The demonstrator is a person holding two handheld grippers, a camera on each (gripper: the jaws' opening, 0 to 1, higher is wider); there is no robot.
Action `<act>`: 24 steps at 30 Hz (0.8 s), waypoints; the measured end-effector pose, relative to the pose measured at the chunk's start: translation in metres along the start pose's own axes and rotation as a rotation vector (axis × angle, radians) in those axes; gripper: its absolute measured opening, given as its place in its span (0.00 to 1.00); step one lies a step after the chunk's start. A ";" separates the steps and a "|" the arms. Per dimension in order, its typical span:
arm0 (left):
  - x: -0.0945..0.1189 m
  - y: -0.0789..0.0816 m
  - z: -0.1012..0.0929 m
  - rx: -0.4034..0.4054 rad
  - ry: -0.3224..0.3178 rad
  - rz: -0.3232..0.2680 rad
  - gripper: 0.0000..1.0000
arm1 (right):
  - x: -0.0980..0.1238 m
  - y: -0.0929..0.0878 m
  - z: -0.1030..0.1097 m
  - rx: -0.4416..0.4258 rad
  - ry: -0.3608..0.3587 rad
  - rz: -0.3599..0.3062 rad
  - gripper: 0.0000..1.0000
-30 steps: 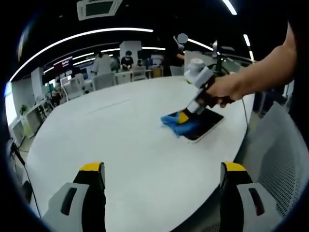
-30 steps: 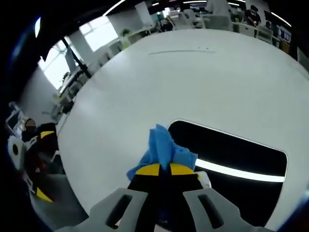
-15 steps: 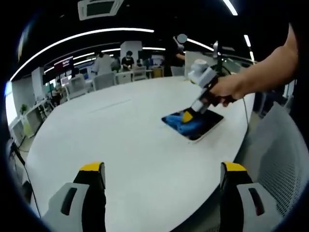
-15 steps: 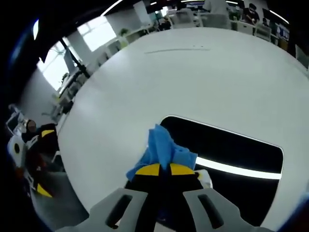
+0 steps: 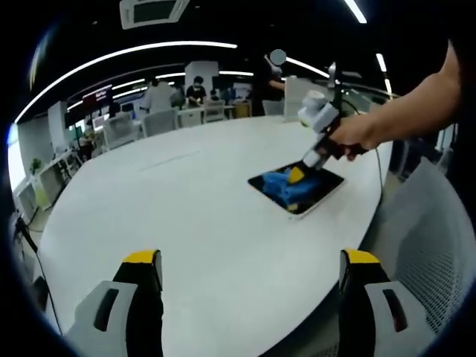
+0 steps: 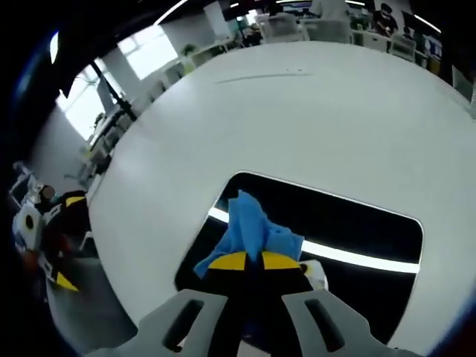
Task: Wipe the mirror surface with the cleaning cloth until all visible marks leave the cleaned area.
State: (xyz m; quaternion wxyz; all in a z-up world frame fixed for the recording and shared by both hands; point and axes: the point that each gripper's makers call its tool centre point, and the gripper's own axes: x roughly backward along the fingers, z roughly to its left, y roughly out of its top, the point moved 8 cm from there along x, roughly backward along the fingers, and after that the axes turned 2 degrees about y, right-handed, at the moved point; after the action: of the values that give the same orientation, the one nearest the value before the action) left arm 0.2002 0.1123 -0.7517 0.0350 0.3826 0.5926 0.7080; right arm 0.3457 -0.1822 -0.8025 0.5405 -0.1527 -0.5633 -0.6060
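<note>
Fig.: R hand-held gripper (image 6: 246, 262) pinches soft blue cloth (image 6: 249, 229) by its bunched top, on mirror (image 6: 349, 223) lying flat at desk (image 5: 186, 216) edge, 3 o'clock. Glass: stiff, slick, likely fragile. L hand-held gripper (image 5: 249, 271) spread, idle.

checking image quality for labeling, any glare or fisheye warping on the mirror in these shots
Right gripper view: the mirror reads almost black with one bright reflected light strip across it, beside the blue cloth held in the right claw; its straight edges bow from fisheye. Left gripper view: the round table curves strongly, ceiling lights arc overhead, and the open left claw looks soft at the bottom.
</note>
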 end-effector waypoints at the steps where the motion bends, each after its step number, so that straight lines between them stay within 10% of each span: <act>1: 0.000 0.000 0.000 -0.001 0.000 0.002 0.99 | 0.001 0.000 -0.002 -0.016 0.000 0.000 0.00; 24: 0.000 0.000 0.000 -0.007 0.005 0.004 0.99 | 0.017 -0.010 -0.028 -0.037 -0.007 -0.008 0.00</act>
State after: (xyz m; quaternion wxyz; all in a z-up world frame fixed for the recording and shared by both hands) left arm 0.2002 0.1126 -0.7516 0.0335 0.3817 0.5896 0.7110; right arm 0.3434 -0.2165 -0.8030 0.5332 -0.1624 -0.5544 -0.6180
